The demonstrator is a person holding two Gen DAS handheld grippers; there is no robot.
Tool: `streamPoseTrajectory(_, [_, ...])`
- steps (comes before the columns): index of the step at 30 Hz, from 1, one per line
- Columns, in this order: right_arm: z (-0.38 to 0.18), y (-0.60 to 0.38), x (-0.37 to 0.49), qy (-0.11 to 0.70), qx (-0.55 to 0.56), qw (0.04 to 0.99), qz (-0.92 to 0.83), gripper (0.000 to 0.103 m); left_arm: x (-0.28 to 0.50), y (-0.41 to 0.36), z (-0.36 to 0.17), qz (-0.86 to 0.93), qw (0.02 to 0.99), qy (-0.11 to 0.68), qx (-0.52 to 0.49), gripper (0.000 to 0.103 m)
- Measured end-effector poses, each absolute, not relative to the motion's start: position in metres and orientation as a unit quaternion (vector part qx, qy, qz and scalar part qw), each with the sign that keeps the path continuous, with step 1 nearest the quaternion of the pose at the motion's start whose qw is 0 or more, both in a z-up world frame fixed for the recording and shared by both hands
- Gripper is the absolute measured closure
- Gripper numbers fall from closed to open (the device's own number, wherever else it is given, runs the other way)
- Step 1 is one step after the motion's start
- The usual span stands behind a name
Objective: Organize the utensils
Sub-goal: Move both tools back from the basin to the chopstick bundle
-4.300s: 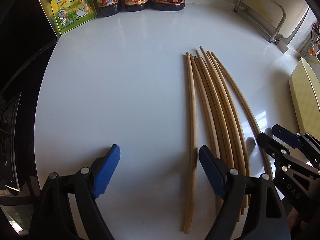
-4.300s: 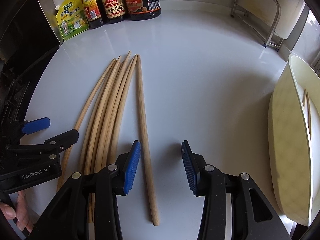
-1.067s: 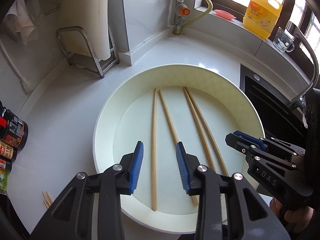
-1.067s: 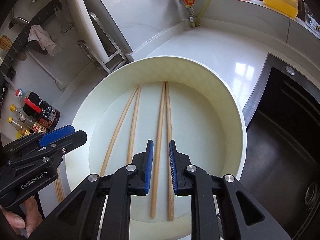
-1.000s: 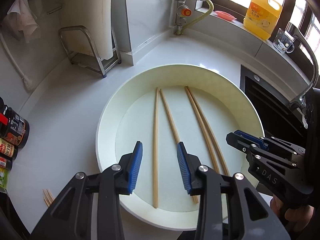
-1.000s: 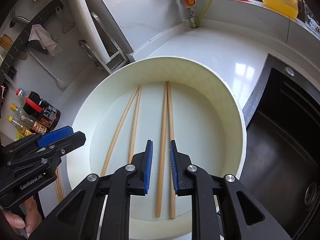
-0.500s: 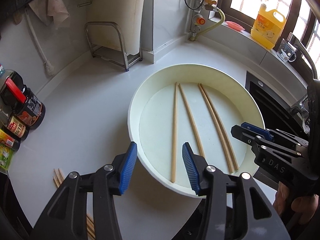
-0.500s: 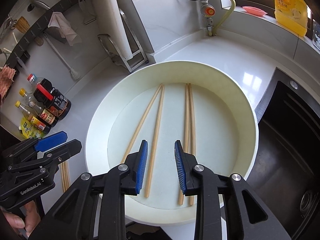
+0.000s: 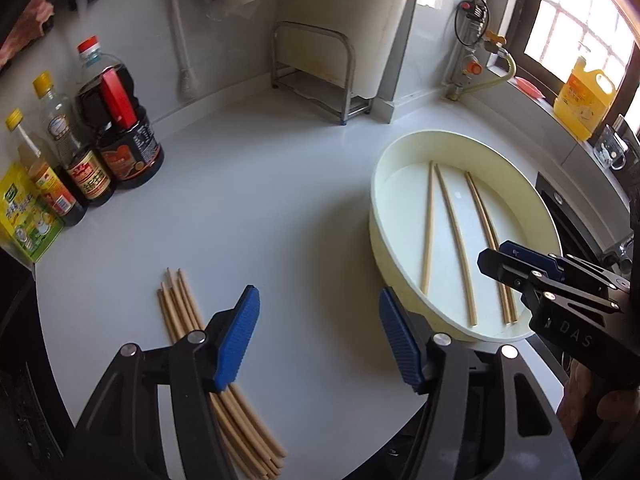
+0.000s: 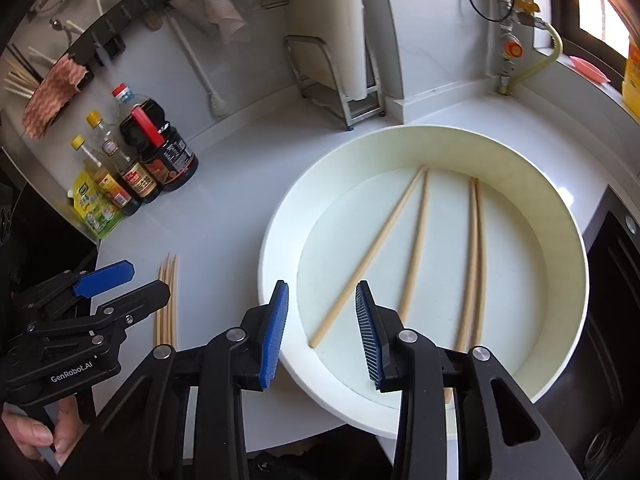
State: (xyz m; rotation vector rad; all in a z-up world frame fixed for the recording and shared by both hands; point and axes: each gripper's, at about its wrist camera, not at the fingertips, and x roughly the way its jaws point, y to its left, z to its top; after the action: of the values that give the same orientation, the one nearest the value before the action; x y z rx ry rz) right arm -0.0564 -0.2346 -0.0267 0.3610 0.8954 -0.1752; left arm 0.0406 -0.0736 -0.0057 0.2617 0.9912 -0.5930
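Four chopsticks [image 10: 416, 248] lie inside the round cream basin [image 10: 280, 216] on the white surface [image 9: 256, 208], in two pairs: the left pair spreads apart toward the near rim, the right pair lies side by side and touching. A loose bundle of chopsticks [image 9: 188, 312] lies flat on the surface well to the left of the basin, tips toward the bottles.

The left gripper [image 9: 320, 340] hangs above bare surface between the bundle and the basin; its blue fingers [image 9: 240, 336] are spreading wider and hold nothing. Its left finger hides part of the bundle from its own camera (whether it touches the sticks cannot be told). The right gripper [image 10: 320, 336] hangs over the near left rim of the basin, fingers released and also widening, with nothing between them.

At the back left stand three sauce bottles [image 9: 120, 136] and a yellow-green pouch [image 9: 24, 216]. A metal rack [image 9: 320, 76] stands against the wall, and a yellow jug [image 9: 584, 96] sits on the window ledge
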Motion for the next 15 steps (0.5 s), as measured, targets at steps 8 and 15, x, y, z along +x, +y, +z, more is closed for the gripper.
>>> streamPoseTrajectory(8, [-0.027,-0.184,-0.032,0.442,0.132,0.887,-0.018,0.063,0.045,-0.015,-0.009,-0.212,0.849,0.477,0.084,0.036])
streamPoseTrajectory(15, [-0.032,-0.14,-0.015,0.456,0.102,0.883,0.03,0.061,0.049,0.031,-0.018,-0.163,0.855,0.49,0.054,0.035])
